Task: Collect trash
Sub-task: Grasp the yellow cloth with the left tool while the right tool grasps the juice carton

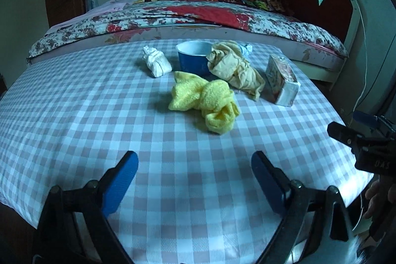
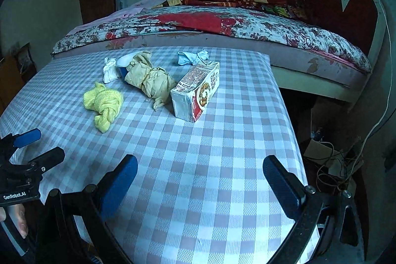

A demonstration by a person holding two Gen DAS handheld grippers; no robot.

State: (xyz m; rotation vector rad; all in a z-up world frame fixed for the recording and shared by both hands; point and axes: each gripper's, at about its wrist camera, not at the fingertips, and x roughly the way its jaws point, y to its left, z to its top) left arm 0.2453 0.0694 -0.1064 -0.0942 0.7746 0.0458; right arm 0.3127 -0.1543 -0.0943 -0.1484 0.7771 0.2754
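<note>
While jaws gape, yellow cloth [image 1: 205, 103] lies well ahead.

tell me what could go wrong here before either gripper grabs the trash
The tan crumpled paper leans on the blue cup; pulling it away might tip the cup. The carton lies close to the table's right edge and could get knocked off. Both the left gripper and right gripper are open, holding nothing.

Left gripper [image 1: 195, 167] level, jaws spread wide, nothing between the blue pads [image 1: 122, 177]. Right gripper [image 2: 200, 171] same: jaws wide apart, empty, sitting just beside the left.
</note>
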